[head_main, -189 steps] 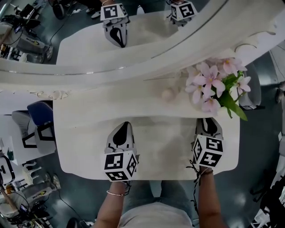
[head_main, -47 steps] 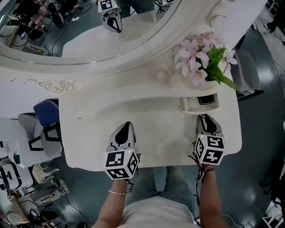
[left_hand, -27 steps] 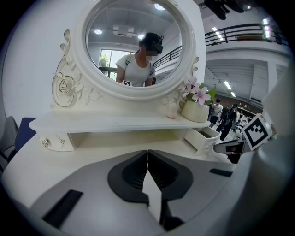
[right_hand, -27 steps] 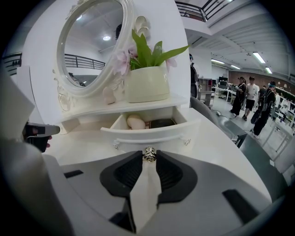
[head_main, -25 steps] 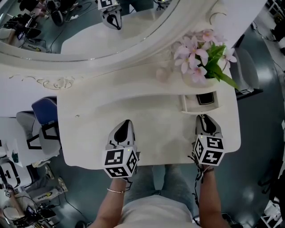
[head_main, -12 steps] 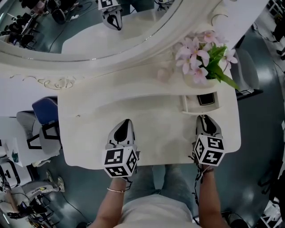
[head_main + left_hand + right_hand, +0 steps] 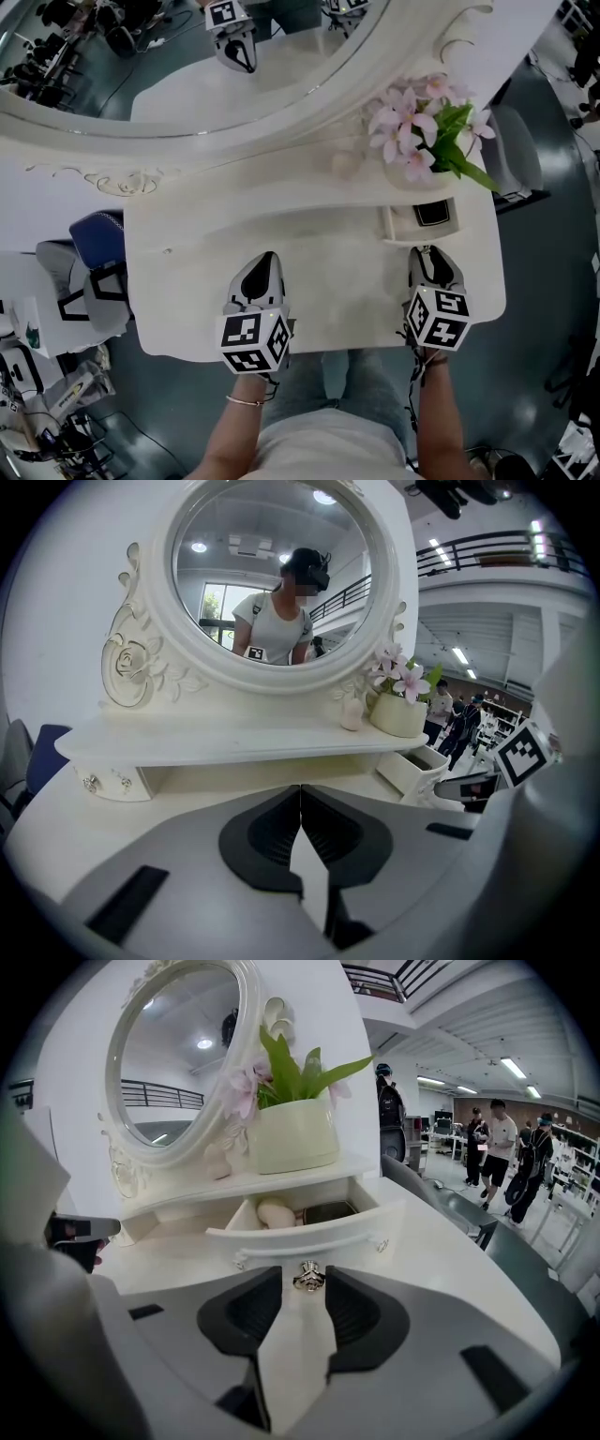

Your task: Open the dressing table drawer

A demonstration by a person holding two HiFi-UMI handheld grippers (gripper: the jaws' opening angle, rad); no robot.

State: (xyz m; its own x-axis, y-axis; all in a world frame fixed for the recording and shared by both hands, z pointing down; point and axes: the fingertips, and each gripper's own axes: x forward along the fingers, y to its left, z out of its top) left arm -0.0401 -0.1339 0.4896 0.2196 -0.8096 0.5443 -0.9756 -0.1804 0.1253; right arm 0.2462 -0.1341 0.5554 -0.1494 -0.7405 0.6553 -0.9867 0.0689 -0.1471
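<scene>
Left gripper (image 7: 264, 262) jaws pressed together.

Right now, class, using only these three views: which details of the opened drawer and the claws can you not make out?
- Drawer contents, right gripper view: a pale lump and a dark item show, but the front wall hides their lower parts.
- Knob, head view: covered by the right claw, whose jaws have just been opening around it.
- Small left drawer, left gripper view: too small for detail.
</scene>
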